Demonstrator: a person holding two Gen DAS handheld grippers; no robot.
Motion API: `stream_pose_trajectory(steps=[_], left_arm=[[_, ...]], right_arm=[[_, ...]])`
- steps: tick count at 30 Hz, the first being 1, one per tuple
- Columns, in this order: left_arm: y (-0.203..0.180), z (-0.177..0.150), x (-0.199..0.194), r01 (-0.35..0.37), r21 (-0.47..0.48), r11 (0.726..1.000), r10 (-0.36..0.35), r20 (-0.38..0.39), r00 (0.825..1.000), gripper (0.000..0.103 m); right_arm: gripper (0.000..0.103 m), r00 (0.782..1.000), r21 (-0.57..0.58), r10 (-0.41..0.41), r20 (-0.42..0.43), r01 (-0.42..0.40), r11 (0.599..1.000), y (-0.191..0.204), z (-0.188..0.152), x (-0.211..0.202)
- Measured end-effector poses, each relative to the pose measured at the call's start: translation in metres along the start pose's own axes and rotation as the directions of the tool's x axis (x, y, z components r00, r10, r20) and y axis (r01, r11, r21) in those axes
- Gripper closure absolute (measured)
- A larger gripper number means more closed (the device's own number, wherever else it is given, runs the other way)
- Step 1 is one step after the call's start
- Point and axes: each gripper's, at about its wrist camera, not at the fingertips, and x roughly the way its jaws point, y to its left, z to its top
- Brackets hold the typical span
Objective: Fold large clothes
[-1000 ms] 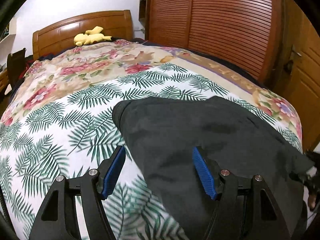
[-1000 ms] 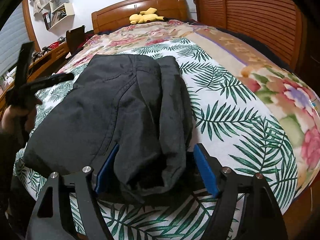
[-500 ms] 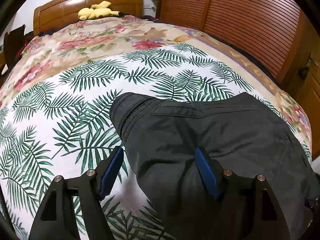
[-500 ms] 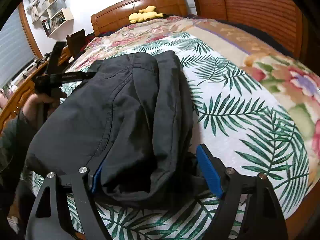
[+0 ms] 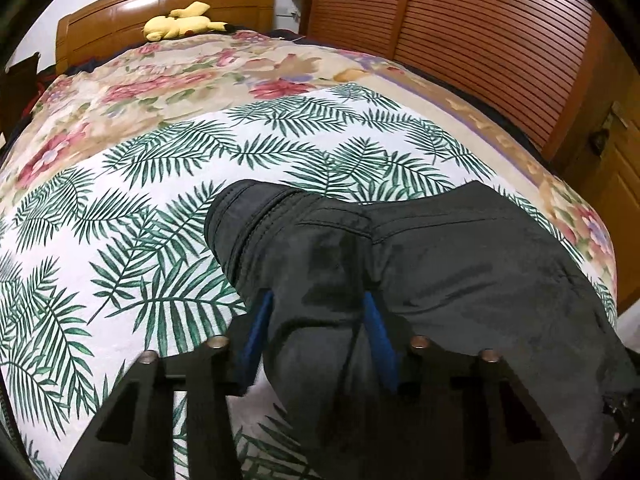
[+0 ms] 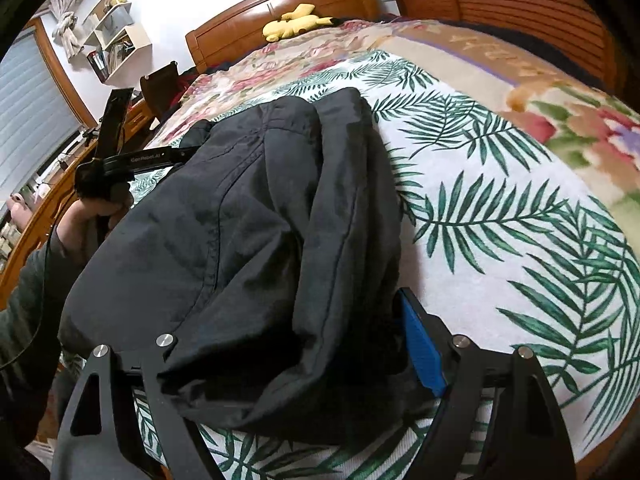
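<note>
A dark grey garment (image 5: 420, 272) lies bunched on the palm-leaf bedspread (image 5: 160, 208). My left gripper (image 5: 316, 320) has its blue pads closed in on a fold of the garment near its left edge. In the right wrist view the same garment (image 6: 256, 216) fills the middle. My right gripper (image 6: 288, 356) straddles its near end with the jaws wide apart; the right blue pad (image 6: 420, 344) shows, the left pad is hidden under cloth. The left gripper (image 6: 132, 160) shows there too, held in a hand at the garment's far left.
A floral quilt (image 5: 180, 76) covers the far half of the bed. A yellow plush toy (image 5: 180, 24) lies by the wooden headboard (image 5: 160, 4). A slatted wooden wardrobe (image 5: 460, 24) stands to the right. Shelves (image 6: 112, 40) and a desk (image 6: 48, 200) stand to the left.
My left gripper has closed from wide open onto a fold of the garment. The right gripper has stayed open and pushed a little further over the garment's near end.
</note>
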Motion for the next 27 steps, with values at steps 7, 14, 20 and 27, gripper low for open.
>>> stream_pose_trajectory(steps=[7,14,20,27], left_arm=[[-0.017,0.002,-0.01,-0.063,0.059,0.996,0.061,0.038,0.997,0.088],[-0.035,0.006,-0.048,-0.109,0.054,0.993,0.1,0.149,0.984,0.091],[-0.069,0.014,-0.085,-0.113,0.086,0.99,0.09,0.235,0.968,0.091],[-0.113,0.017,-0.103,-0.112,0.123,0.986,0.072,0.295,0.953,0.092]], right_arm=[[0.046,0.998,-0.017,0.057,-0.001,-0.057,0.998,0.005,0.001,0.001],[0.086,0.993,-0.104,0.098,0.06,-0.091,0.99,0.012,0.008,-0.017],[0.09,0.984,-0.145,0.111,0.136,-0.091,0.985,0.014,0.016,-0.036],[0.093,0.972,-0.163,0.065,0.227,-0.028,0.986,-0.012,0.04,-0.073]])
